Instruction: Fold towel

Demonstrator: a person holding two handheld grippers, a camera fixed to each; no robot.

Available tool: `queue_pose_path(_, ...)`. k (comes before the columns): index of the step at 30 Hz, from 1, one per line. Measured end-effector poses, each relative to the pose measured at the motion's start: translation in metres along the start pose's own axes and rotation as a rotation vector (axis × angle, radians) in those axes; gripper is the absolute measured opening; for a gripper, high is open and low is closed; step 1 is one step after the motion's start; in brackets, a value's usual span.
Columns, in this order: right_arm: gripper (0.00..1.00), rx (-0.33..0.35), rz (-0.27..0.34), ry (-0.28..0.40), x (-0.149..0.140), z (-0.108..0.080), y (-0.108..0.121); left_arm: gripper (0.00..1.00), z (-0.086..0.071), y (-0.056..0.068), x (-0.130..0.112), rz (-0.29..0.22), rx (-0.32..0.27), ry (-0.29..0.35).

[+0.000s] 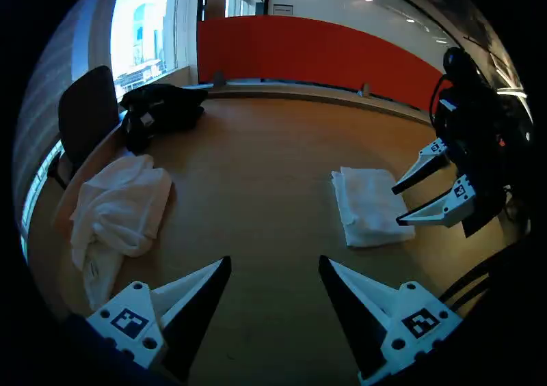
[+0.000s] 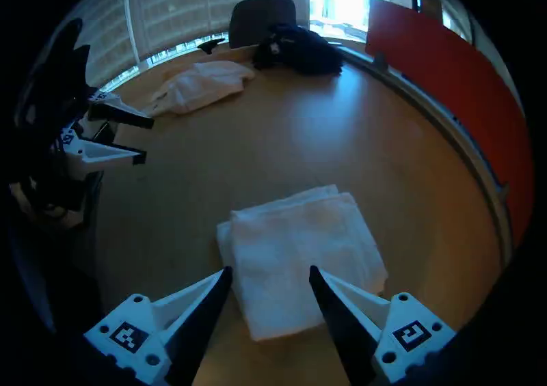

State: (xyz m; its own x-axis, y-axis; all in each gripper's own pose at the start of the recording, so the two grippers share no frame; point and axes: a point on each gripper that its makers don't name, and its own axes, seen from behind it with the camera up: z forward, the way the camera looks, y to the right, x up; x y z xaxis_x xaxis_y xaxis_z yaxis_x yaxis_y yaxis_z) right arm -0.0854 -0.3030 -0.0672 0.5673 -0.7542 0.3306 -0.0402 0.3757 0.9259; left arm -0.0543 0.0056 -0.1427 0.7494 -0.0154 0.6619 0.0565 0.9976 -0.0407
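White towel [image 2: 304, 256], folded into a neat thick rectangle, lies flat on the wooden desk [image 2: 287, 133], roughly mid-desk and with bare wood all round it. In the right gripper view my right hand-held gripper [image 2: 270, 270] has its fingers spread apart, and both tips sit over the near edge of the towel. Whether they actually touch the cloth I honestly can't tell from here. My left hand-held gripper [image 1: 273, 259] is spread wide too, with nothing between the fingers, just bare wood under it, and it's well apart from the towel. From the left gripper view the towel is off to the right, with the right one's two tips over its far side. Off toward the window end there's a crumpled white cloth [image 1: 119, 212] slumped near the desk edge, a black heap [image 1: 161, 109] just behind it (bag or jacket, can't tell), and a dark chair [image 1: 85, 109] pulled up beside them. A red panel [image 1: 314, 51] runs along the far edge of the desk.
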Motion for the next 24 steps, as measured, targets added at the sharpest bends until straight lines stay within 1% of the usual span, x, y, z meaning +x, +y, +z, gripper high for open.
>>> queue_pose_path(6,0.87,-0.017,0.034,-0.015,-0.023,-0.009,0.001,0.95,-0.003,-0.003,0.001,0.007,0.004,0.01)
queue_pose_path(12,0.87,-0.035,0.058,-0.026,-0.04,-0.016,0.002,0.95,-0.006,-0.004,0.001,0.011,0.005,0.02)
queue_pose_path(18,0.87,-0.042,0.073,-0.031,-0.047,-0.018,0.0,0.95,-0.008,-0.003,0.002,0.012,0.003,0.028)
queue_pose_path(24,0.87,-0.057,0.077,-0.038,-0.055,-0.014,-0.002,0.95,-0.009,-0.005,0.001,0.015,0.006,0.032)
